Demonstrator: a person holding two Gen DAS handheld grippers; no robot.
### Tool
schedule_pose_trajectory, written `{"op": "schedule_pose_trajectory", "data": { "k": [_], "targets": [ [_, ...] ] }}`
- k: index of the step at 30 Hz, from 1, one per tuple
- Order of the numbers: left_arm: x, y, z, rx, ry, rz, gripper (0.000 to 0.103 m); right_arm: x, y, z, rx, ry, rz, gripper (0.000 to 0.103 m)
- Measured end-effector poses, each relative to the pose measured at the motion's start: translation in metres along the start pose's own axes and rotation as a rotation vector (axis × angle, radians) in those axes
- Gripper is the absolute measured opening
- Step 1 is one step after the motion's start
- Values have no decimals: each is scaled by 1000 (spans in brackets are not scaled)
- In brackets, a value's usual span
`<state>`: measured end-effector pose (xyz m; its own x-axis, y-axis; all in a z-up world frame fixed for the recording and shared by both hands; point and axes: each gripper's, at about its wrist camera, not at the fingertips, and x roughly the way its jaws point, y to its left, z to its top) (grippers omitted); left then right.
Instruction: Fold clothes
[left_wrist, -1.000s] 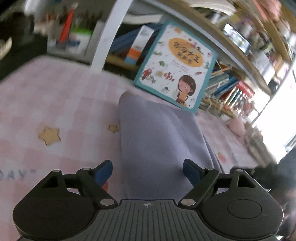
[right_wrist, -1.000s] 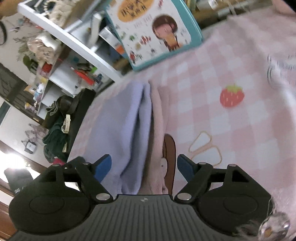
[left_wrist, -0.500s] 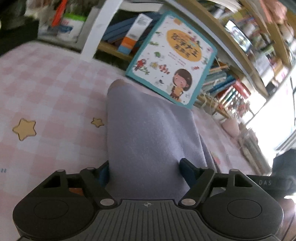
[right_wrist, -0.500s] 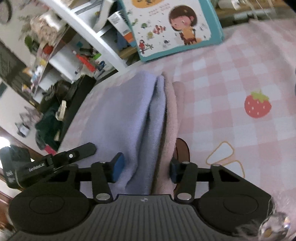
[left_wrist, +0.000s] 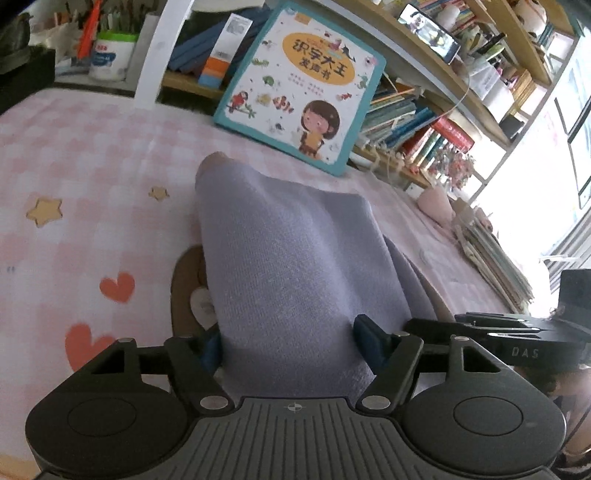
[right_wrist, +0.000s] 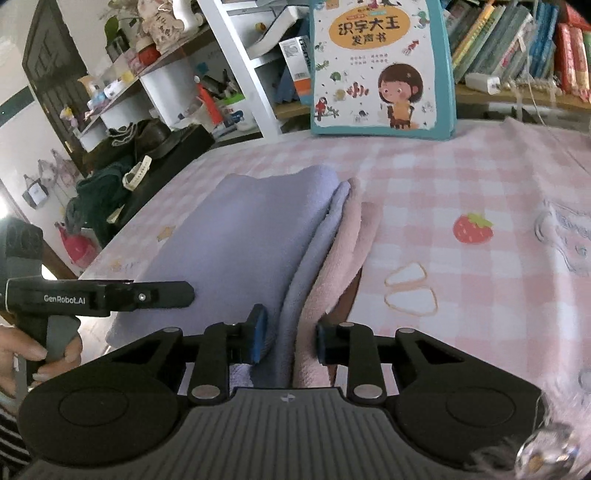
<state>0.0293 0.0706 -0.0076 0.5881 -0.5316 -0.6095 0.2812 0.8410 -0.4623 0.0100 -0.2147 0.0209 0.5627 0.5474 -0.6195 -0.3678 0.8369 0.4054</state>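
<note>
A folded lavender garment (left_wrist: 288, 258) with a pink inner layer lies lengthwise on the pink checked tablecloth (left_wrist: 74, 147). My left gripper (left_wrist: 290, 345) holds its near end: the cloth fills the wide gap between the blue pads. In the right wrist view the garment (right_wrist: 251, 229) shows its stacked lavender and pink edges on the right side. My right gripper (right_wrist: 290, 338) is closing on those edges, which fill the narrow gap between its pads. The left gripper (right_wrist: 184, 293) reaches over the cloth's left side. The right gripper (left_wrist: 461, 321) appears at the right of the left wrist view.
A children's picture book (right_wrist: 380, 66) leans against the bookshelf behind the garment. Books are stacked at the table's right (left_wrist: 491, 254). The table's left edge borders a dark pile of clothes (right_wrist: 103, 184). A person's hand (right_wrist: 26, 354) holds the left gripper's handle.
Both grippers have slid forward over the garment's near end. The right jaws have narrowed onto the layered edge, and that view has rolled level. The left jaws have narrowed slightly around the cloth.
</note>
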Motion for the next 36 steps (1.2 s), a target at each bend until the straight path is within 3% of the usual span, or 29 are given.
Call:
{"op": "schedule_pose_trajectory", "data": {
  "k": [4,9,13,22,26,29,33,36],
  "targets": [
    [-4,6,-5,-11,6,-22,77,-4,-19,-6,126,30,63,37],
    [-4,8,-5,-12,0,-33,77,-1,-36,-11,244,46,113,42],
    [-6,8,-4,-34,-14,-36,76,2,-45,-13,301,52,148,43],
    [-5,36,-6,-182,2,-149,74,3,-50,-12,333,53,182,43],
    [1,31,-7,-158,-7,-150,71,6,-44,-10,302,55,169,44],
    [3,22,-6,-118,-19,-117,67,7,-36,-10,249,46,145,36],
    [-3,7,-7,-33,-34,-74,63,-3,-5,-10,20,-14,47,27],
    [-3,10,-6,-33,-23,-76,63,-3,-1,-11,-3,-13,34,27]
  ]
}}
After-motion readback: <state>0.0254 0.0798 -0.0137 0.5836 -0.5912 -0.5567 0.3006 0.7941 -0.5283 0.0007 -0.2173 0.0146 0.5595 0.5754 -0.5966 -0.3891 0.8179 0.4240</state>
